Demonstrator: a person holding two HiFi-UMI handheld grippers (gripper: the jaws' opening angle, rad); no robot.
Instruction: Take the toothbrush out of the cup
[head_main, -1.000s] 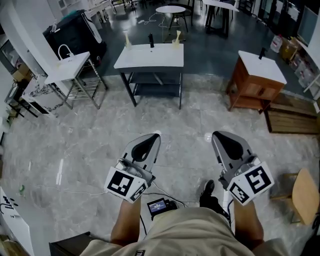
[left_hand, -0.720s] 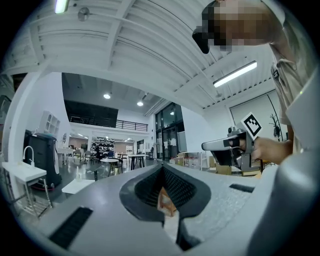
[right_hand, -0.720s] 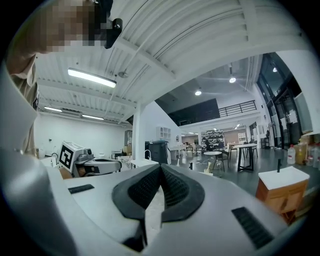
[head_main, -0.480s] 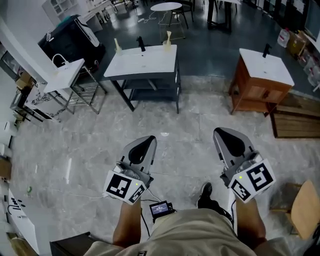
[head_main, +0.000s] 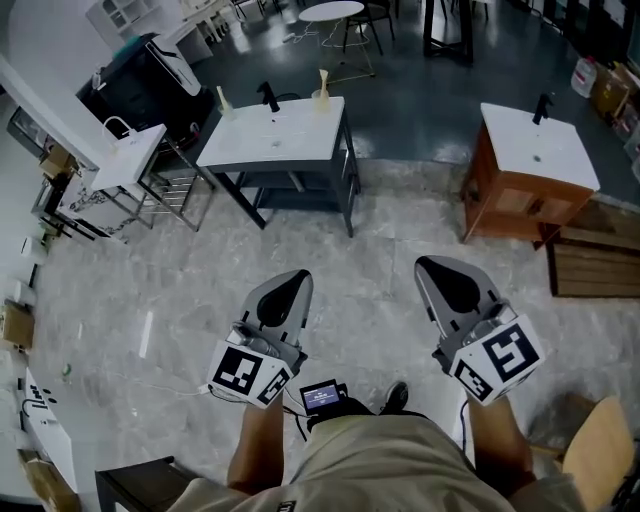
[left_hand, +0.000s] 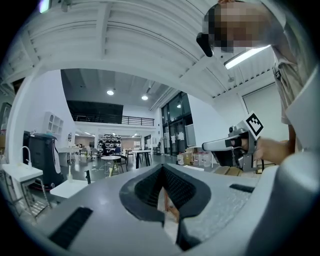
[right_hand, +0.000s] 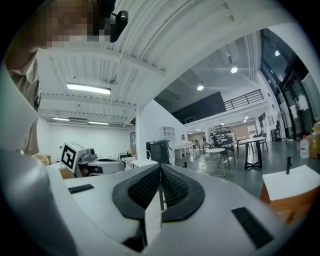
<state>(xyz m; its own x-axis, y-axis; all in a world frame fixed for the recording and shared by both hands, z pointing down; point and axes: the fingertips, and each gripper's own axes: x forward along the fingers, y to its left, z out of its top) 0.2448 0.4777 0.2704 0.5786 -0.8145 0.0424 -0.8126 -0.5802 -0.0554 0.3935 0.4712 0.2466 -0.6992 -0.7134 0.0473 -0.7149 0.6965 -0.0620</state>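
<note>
Far ahead stands a white sink table (head_main: 275, 135) with a black faucet (head_main: 268, 97). A pale cup holding a toothbrush (head_main: 322, 90) sits at its back right corner, and a second such cup (head_main: 222, 102) at its back left. My left gripper (head_main: 292, 278) and right gripper (head_main: 430, 267) are held level over the floor, well short of the table. Both are shut with nothing between the jaws. The left gripper view shows its shut jaws, the table (left_hand: 67, 189) and the right gripper (left_hand: 231, 146). The right gripper view shows the left gripper (right_hand: 95, 164).
A wooden cabinet with a white sink top (head_main: 535, 150) stands at the right, and a wooden pallet (head_main: 595, 268) lies beside it. Another white sink on a wire stand (head_main: 130, 160) and a dark bin (head_main: 140, 75) are at the left. A wooden chair (head_main: 600, 455) is near my right side.
The person has walked forward across the marble floor, so the sink table and cabinet have shifted in the head view. Both grippers stay shut and side by side.
</note>
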